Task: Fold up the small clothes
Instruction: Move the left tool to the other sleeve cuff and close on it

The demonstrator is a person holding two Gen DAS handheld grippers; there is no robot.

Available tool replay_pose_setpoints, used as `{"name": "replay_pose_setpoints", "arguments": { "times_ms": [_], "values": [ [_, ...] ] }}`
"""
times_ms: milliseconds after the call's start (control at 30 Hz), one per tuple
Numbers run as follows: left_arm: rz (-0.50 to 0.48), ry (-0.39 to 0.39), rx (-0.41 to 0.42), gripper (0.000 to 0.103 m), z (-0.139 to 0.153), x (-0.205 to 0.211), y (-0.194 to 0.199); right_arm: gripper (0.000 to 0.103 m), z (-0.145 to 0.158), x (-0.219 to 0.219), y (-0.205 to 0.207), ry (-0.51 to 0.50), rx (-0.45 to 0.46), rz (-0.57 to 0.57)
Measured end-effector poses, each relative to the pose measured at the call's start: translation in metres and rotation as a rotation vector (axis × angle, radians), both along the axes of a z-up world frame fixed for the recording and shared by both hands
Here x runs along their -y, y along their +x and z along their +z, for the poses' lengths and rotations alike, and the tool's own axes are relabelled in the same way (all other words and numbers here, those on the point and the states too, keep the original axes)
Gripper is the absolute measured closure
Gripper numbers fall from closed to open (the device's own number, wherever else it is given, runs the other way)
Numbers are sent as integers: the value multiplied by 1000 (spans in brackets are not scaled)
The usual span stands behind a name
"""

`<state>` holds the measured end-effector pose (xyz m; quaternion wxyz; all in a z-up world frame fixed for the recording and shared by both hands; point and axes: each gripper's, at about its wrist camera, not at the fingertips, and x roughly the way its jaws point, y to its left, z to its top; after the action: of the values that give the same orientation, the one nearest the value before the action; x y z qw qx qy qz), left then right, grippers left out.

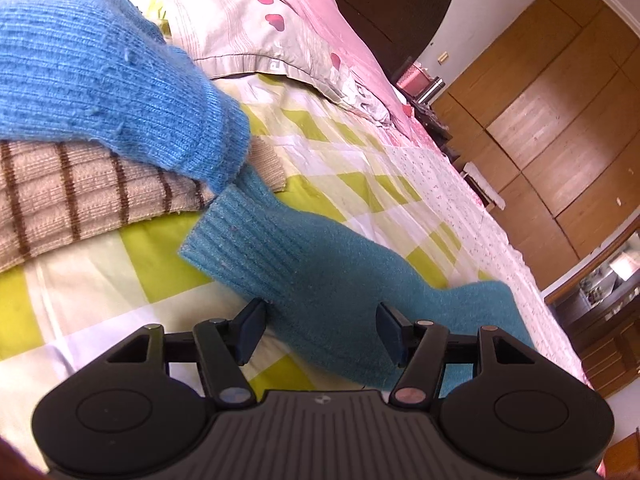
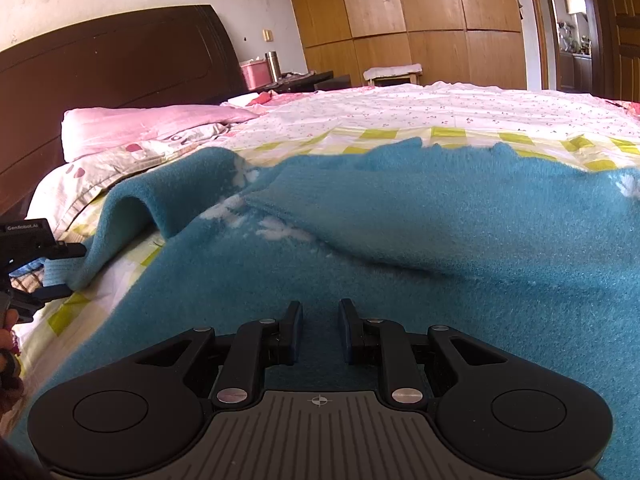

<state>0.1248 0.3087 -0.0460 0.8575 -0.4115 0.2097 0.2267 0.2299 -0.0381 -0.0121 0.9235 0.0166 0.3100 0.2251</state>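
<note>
Teal sweater [image 2: 400,248] lies spread on the bed [image 1: 344,120], over the green-checked sheet; its sleeve [image 1: 320,280] stretches out twd the left tongs [image 1: 322,330]. Left tongs stand apart w/ the sleeve between them, pads not pressing it. Right tongs [image 2: 320,330] sit low over the sweater's body, nearly together w/ a narrow gap; can't tell if any fabric is pinched. A bright blue knit [image 1: 100,80] rests on a folded striped beige knit [image 1: 80,204] nr the pillow [image 1: 256,32].
</note>
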Motion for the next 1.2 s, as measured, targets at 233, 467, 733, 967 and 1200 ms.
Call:
{"name": "replay_pose_setpoints", "arguments": {
  "times_ms": [233,467,733,967,1200],
  "values": [
    [16,-51,35,40,-2,-7,-2,83,0,-2,-1,-9,4,0],
    [20,-140,87,39,-7,8,-15,83,0,1,-1,11,-1,-2],
    [42,-125,106,38,-10,17,8,83,0,3,0,23,-5,-3],
    [120,-169,133,40,-12,7,10,83,0,3,0,24,-6,-3],
    [130,-153,146,39,-14,11,17,83,0,4,0,29,-8,-4]
  ]
}}
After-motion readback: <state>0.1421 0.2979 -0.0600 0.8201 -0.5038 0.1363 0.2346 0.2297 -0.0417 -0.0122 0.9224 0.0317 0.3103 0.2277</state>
